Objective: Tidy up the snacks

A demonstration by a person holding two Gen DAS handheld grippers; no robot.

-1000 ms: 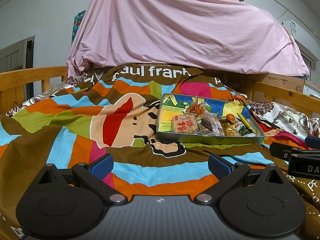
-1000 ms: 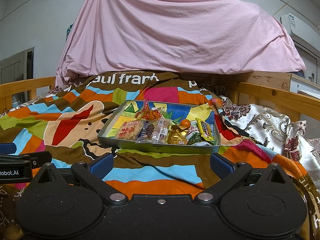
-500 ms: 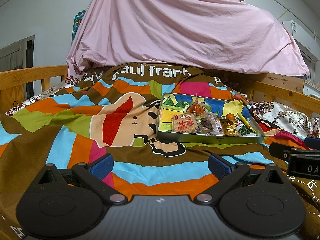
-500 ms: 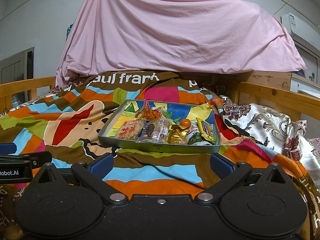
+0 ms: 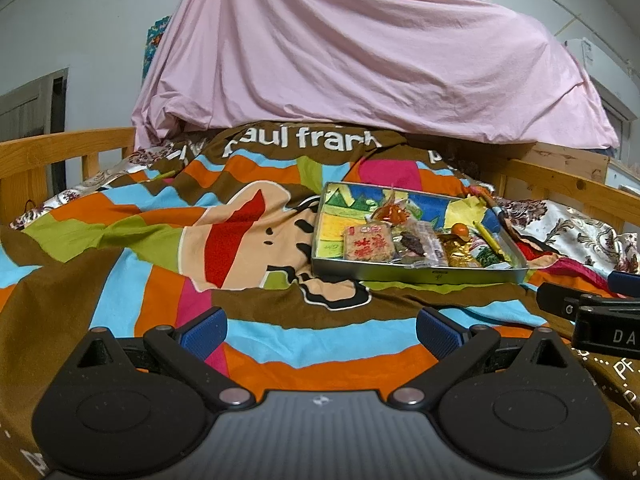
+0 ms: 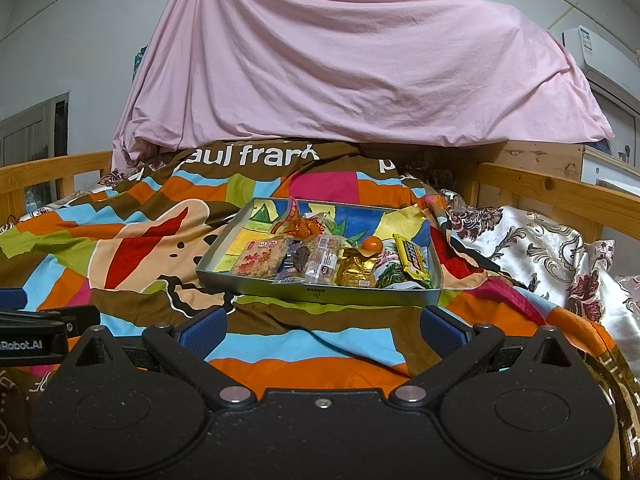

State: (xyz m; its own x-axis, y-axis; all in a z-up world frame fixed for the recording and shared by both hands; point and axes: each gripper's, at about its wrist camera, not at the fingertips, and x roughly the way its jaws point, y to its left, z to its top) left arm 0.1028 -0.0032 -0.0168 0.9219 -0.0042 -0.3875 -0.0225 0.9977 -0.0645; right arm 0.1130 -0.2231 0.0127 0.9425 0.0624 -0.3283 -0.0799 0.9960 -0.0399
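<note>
A shallow metal tray (image 5: 416, 275) (image 6: 316, 295) with a colourful lining rests on the striped bedspread. Several wrapped snacks lie along its near side: a red-printed rice cracker pack (image 5: 367, 244) (image 6: 260, 258), a clear brown-biscuit pack (image 6: 320, 262), a gold foil pack (image 6: 355, 272), a small orange fruit (image 6: 373, 243) and a yellow bar (image 6: 413, 261). An orange packet (image 6: 301, 224) sits behind them. My left gripper (image 5: 320, 330) is open, low over the bedspread, short of the tray. My right gripper (image 6: 322, 330) is open too, just before the tray's near wall.
Wooden bed rails (image 5: 68, 148) (image 6: 560, 192) run along both sides. A pink sheet (image 6: 352, 60) drapes over a tall pile at the back. A floral satin cloth (image 6: 536, 248) lies right of the tray. The other gripper's body (image 5: 592, 316) shows at the left wrist view's right edge.
</note>
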